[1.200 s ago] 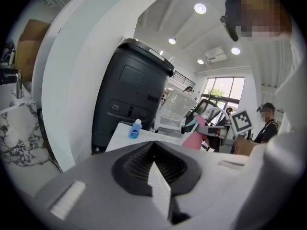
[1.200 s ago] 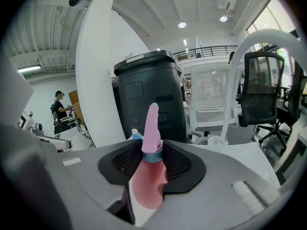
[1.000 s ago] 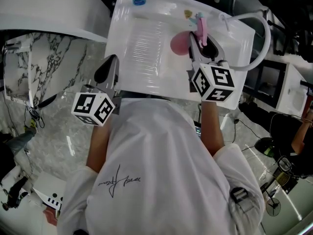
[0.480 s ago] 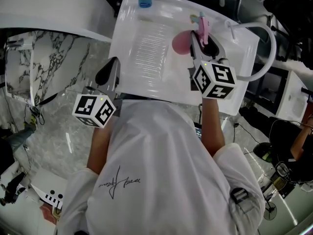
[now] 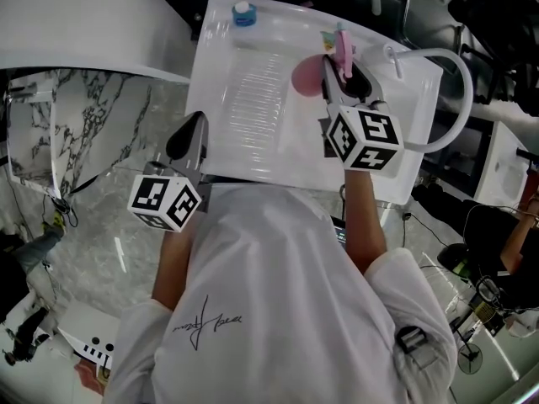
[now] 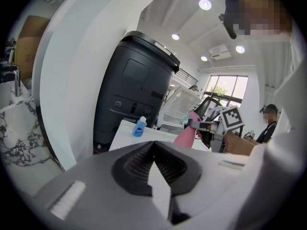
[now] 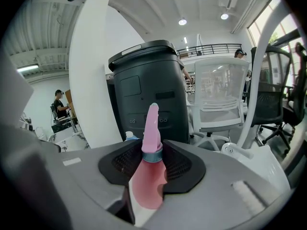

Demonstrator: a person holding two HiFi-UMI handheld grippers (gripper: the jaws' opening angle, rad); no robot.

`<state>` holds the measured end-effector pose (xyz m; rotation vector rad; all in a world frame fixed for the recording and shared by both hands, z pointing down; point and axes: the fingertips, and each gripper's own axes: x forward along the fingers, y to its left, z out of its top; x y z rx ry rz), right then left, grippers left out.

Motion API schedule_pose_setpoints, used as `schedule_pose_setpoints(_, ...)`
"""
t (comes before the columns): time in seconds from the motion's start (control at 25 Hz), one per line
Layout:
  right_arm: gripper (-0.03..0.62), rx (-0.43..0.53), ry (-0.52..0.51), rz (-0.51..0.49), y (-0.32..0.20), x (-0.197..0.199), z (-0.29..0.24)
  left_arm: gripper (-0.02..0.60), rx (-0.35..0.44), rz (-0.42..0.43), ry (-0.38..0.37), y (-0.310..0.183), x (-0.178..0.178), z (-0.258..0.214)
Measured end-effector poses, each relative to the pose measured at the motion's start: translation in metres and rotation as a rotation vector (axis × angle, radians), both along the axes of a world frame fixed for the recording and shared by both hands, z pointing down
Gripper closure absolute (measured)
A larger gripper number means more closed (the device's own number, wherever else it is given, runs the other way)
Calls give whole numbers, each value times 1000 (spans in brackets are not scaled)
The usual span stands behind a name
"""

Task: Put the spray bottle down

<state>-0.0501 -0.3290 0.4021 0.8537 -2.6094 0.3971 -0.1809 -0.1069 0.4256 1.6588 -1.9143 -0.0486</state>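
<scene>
Right claw point(image 7: 152, 153) clamps pink spray bottle point(image 7: 147, 186) | left claw point(image 6: 153, 146) closed, empty | blue bottle point(image 5: 243, 13) label unreadable

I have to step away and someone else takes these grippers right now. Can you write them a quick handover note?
Left gripper: jaws together, nothing in them, held off the near left edge of the white table.
Right gripper: jaws shut on the pink spray bottle, over the table's far right part. The bottle's head sticks out past the jaws.
A small blue bottle stands near the table's far left corner, well apart.
Done: the spray bottle is over the table. Whether its base touches the surface cannot be told.
Left: set it down, open the jaws, draw back.
</scene>
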Motion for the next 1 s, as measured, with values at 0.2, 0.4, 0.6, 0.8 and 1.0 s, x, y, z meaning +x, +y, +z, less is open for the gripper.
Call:
schedule_pose_setpoints(0.2, 467, 11, -3, 9, -10, -8, 2, 575, -5, -1, 4, -1, -2, 3)
schedule_pose_setpoints(0.4, 467, 23, -10, -3, -15, -19, 5, 575, -3, -15, 4, 1, -9, 4)
schedule_pose_setpoints(0.6, 467, 37, -16, -12, -22, -26, 7, 575, -7, -16, 6, 0, -13, 5)
schedule_pose_setpoints(0.8, 468, 47, -11, -4, -32, -30, 9, 575, -9, -20, 9, -2, -17, 6)
schedule_pose_setpoints(1.0, 468, 54, -7, 2, -38, -35, 12, 575, -12, -24, 8, -1, -21, 8)
